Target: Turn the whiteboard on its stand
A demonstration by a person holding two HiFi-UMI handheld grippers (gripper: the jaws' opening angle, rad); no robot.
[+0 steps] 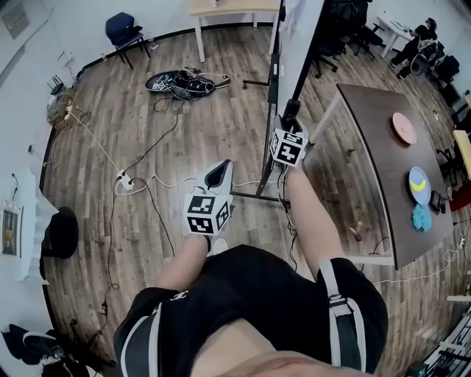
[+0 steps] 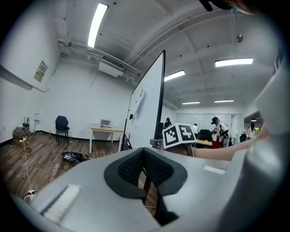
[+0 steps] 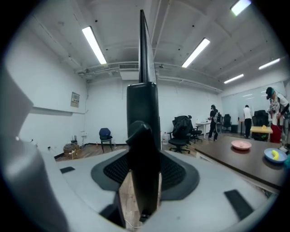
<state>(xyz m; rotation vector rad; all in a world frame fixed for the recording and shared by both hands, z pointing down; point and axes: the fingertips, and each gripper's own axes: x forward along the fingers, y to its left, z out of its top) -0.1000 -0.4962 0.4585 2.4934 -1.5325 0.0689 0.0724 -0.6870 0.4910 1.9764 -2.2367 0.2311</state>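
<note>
The whiteboard (image 1: 303,37) stands edge-on on its black stand (image 1: 273,77) just ahead of me. In the right gripper view its thin edge (image 3: 143,45) rises straight up above a black post with a knob (image 3: 144,149). My right gripper (image 1: 292,118) is at that post. Its jaws (image 3: 142,181) are open with the post between them, and a strip of floor shows beside the post. My left gripper (image 1: 219,174) hangs lower left of the stand, shut and empty, and faces the white board face (image 2: 147,108).
A brown table (image 1: 372,169) stands right of the stand with a pink plate (image 1: 403,128) and a blue bowl (image 1: 419,184). Cables and a power strip (image 1: 125,181) cross the wooden floor at the left. A blue chair (image 1: 125,31) and a wooden table (image 1: 235,9) are farther off.
</note>
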